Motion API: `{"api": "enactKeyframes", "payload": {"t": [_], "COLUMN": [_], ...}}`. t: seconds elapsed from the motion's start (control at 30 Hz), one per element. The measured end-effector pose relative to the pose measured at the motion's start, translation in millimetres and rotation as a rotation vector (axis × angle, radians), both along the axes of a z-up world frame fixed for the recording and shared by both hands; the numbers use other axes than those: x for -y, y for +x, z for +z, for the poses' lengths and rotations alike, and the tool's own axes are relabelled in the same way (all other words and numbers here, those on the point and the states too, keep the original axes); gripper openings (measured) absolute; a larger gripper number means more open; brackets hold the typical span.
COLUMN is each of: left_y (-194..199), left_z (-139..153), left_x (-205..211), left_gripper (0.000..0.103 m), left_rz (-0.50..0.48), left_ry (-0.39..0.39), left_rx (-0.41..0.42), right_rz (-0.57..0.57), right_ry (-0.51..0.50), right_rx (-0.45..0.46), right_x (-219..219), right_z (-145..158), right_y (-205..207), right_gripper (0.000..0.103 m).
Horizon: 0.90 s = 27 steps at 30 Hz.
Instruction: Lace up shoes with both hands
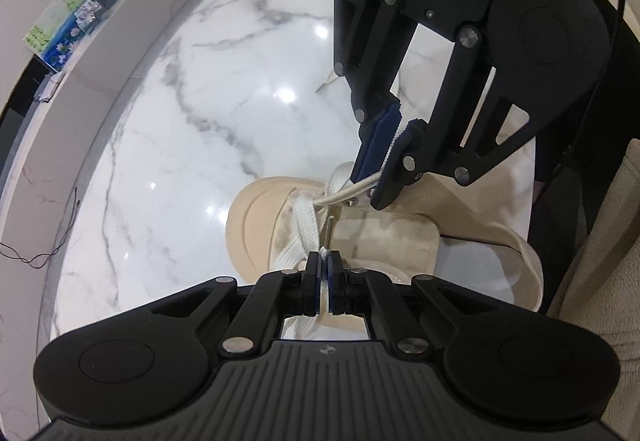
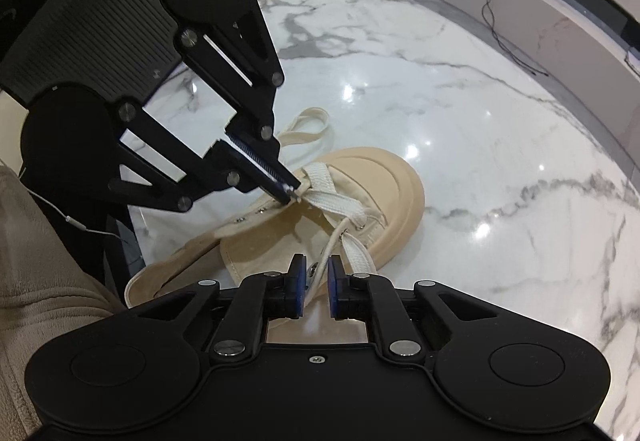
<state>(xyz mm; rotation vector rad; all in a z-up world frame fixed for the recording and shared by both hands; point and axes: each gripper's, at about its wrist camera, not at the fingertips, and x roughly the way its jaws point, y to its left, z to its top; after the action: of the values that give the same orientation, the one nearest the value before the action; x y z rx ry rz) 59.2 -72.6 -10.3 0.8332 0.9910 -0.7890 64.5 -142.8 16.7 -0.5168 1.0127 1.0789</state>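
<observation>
A beige shoe [image 1: 360, 241] is laced on a marble surface [image 1: 200, 121]. The lace tip [image 1: 327, 231] is clamped in the left tool [image 1: 324, 265]; the lace [image 2: 326, 253] lies unpinched between the right tool's [image 2: 317, 281] slightly parted pads. The tip should be aimed squarely at the eyelet.

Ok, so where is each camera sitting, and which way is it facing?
Left wrist: on the left gripper, looking steeply down at the beige shoe on the marble table; its fingers pinch the lace near its tip, right gripper enters upper right.
Right wrist: on the right gripper, looking down at the shoe from the other side; lace between its fingers, left gripper upper left.
Shared: shoe, lace, table, both grippers.
</observation>
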Motion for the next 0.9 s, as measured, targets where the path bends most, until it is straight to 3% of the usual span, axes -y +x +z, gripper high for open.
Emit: {"api": "enactKeyframes", "payload": {"t": [0.4, 0.57, 0.73, 0.83, 0.9], "left_y": [3.2, 4.2, 4.1, 5.6, 6.4], "left_z": [-6.0, -3.2, -0.7, -1.5, 0.0], "left_x": [1.0, -2.0, -6.8, -10.4, -11.9], "left_gripper": [0.002, 0.011, 0.012, 0.011, 0.003], "left_rz": [0.009, 0.025, 0.037, 0.055, 0.062], "left_ry": [-0.019, -0.043, -0.058, -0.086, -0.107], "left_rx": [-0.041, -0.044, -0.052, -0.063, -0.077], "right_rz": [-0.011, -0.007, -0.003, -0.002, -0.002], "right_ry": [0.042, 0.048, 0.049, 0.049, 0.048], "right_rx": [-0.018, -0.02, -0.02, -0.02, -0.02], "right_x": [8.4, 9.1, 8.2, 8.1, 8.6], "right_z": [-2.5, -2.6, -2.4, -2.3, -1.8], "right_y": [3.5, 3.6, 3.5, 3.9, 4.2], "right_gripper": [0.009, 0.009, 0.009, 0.009, 0.009]}}
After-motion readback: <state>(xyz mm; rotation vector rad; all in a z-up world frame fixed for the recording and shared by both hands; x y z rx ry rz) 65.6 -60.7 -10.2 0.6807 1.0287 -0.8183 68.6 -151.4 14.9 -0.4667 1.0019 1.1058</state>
